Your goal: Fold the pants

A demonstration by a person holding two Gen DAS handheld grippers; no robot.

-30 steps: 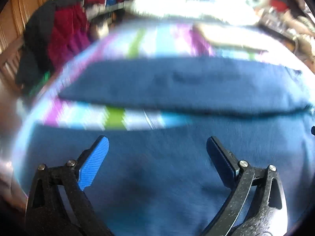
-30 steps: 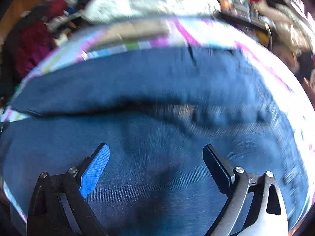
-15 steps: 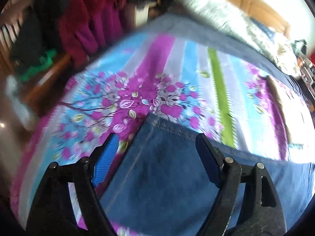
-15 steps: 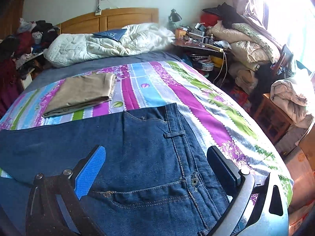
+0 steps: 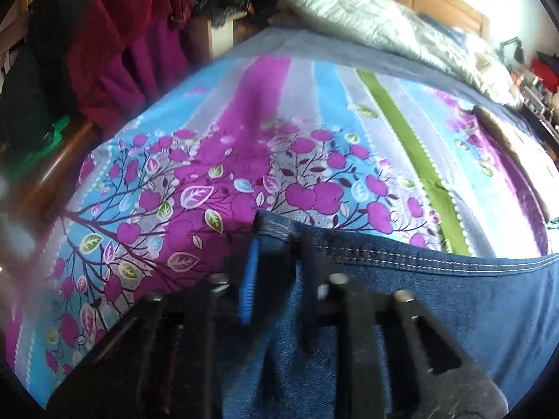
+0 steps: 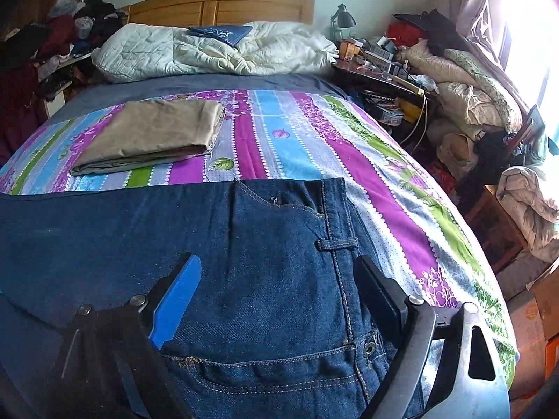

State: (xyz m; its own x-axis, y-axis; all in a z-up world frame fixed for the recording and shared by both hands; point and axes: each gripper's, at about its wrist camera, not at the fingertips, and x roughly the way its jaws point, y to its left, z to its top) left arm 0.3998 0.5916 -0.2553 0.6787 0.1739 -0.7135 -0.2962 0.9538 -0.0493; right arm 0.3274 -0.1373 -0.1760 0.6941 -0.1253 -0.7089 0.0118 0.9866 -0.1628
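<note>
- While the left tongs (image 5: 276, 258) are clenched on the hem corner of the jeans (image 6: 251, 262), the right tongs (image 6: 279, 289) are spread wide over the waistband, gripping nothing.
- Those jeans lie flat across the near end of the bed (image 6: 384, 188), on its striped floral sheet.
- Farther up, folded khaki pants (image 6: 150, 136) rest apart from them.
- Beyond, a white quilt (image 6: 209, 50) is bunched against the wooden headboard (image 6: 223, 5).

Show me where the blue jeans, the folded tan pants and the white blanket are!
blue jeans (image 6: 265, 262): right wrist view, on the denim below the back pocket.
folded tan pants (image 6: 153, 132): right wrist view, middle of the top layer.
white blanket (image 6: 209, 52): right wrist view, its rumpled middle.
</note>
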